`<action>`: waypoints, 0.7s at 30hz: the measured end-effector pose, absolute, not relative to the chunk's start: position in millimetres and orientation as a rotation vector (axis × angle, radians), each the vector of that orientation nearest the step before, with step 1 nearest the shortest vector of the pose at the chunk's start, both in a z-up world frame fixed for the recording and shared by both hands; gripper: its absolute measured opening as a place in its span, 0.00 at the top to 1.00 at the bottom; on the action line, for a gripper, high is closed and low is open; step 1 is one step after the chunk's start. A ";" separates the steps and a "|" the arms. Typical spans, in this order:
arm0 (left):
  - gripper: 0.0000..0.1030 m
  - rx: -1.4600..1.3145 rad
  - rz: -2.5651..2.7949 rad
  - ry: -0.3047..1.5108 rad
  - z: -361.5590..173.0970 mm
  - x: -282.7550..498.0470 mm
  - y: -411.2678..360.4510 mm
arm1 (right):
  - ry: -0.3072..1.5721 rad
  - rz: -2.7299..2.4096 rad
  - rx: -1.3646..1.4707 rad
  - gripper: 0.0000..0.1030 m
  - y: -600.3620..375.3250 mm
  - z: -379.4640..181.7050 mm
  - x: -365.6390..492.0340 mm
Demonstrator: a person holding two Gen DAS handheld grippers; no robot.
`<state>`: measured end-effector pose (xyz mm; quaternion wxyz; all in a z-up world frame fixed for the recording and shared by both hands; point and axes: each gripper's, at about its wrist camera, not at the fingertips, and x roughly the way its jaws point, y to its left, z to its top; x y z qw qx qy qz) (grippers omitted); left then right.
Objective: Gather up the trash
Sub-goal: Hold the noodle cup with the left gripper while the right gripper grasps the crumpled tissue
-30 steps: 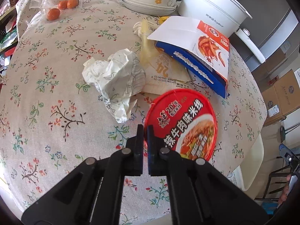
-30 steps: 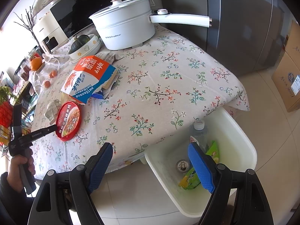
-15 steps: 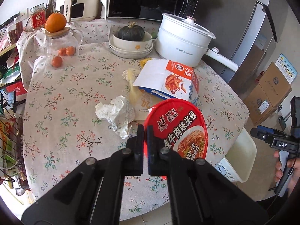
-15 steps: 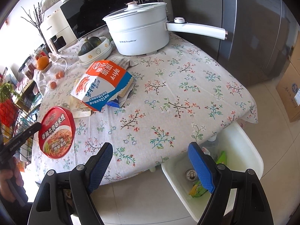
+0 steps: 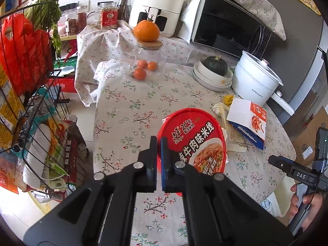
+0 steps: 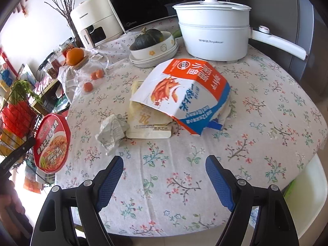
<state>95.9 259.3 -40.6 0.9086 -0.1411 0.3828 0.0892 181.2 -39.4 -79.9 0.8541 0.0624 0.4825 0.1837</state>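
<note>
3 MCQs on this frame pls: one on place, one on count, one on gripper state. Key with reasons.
1. Where does the crumpled paper lie?
A. In the white bin
B. On the tablecloth beside the flat wrapper
C. In the bowl

2. How many small oranges are in the glass jar?
A. One
B. Three
C. Five

3. What is the left gripper doing?
A. Open, empty
B. Shut on the red noodle lid
C. Shut on the carton

Key: 1 B, it sits on the cloth against the wrapper. 2 B, three show through the glass. 3 B, its fingers pinch the lid's rim.
</note>
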 end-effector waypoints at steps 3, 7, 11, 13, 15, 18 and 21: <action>0.97 -0.317 0.204 0.803 -47.1 88.6 276.5 | 1.012 0.417 0.128 0.19 -1.5 -89.8 187.8; 0.97 -0.329 0.218 0.804 -51.3 80.7 291.2 | 1.001 0.429 0.135 0.19 38.1 -104.1 201.0; 0.97 -0.355 0.221 0.815 -54.5 77.9 301.2 | 0.989 0.421 0.136 0.20 64.8 -113.9 216.6; 0.97 -0.356 0.221 0.827 -56.9 77.1 304.4 | 0.984 0.421 0.128 0.24 76.5 -119.2 223.6; 0.97 -0.366 0.220 0.834 -59.2 76.6 306.6 | 0.992 0.401 0.102 0.32 86.1 -127.2 229.9; 0.97 -0.362 0.220 0.839 -60.4 76.8 305.9 | 1.020 0.367 0.096 0.45 91.8 -140.4 237.3; 0.97 -0.369 0.221 0.839 -60.1 77.2 306.6 | 1.012 0.359 0.117 0.57 87.1 -143.1 234.2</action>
